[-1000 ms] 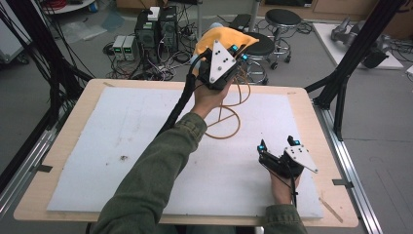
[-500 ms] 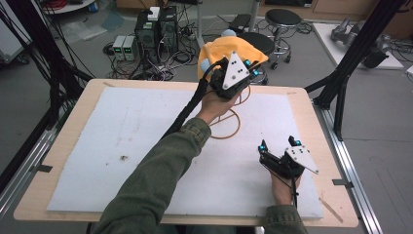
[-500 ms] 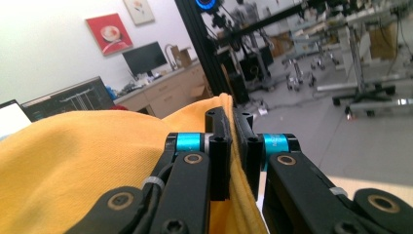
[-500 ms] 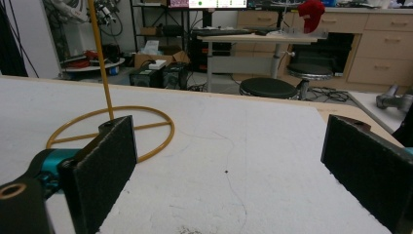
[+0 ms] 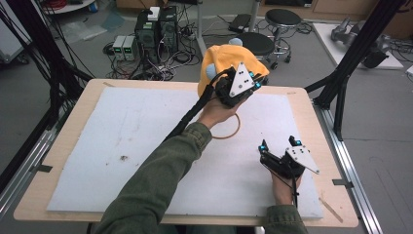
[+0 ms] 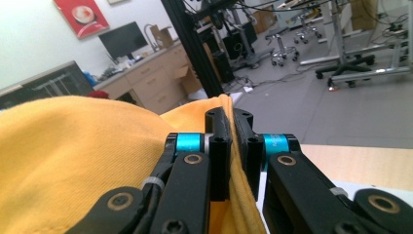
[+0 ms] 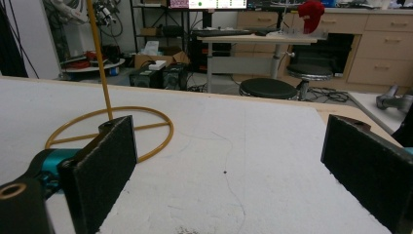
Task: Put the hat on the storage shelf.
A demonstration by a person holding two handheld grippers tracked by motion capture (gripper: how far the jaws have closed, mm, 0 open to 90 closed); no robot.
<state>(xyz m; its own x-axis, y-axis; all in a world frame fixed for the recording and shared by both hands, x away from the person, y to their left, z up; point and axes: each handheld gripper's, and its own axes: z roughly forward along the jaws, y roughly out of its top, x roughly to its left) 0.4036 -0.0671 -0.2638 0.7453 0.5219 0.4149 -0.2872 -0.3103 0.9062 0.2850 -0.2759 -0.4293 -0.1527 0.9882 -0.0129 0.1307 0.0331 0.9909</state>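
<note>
Left gripper view: left gripper [image 6: 231, 146] with jaws clamped on the edge of a yellow hat [image 6: 83, 156], held over the bench [image 5: 302, 105] at twelve o'clock. Below it, a yellow stand [image 7: 109, 127], ring base flat and rod upright. Right gripper [image 5: 278, 146] at five o'clock, jaws wide, holding nothing. Risks: thin pinch slipping off the fabric; hat snagging the rod, tipping the unsteadied stand.

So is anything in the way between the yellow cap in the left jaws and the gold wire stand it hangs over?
Nothing visible. The yellow cap is pinched in the left gripper above the gold wire stand, whose upright rod is bare; the right gripper rests apart, jaws open.
</note>
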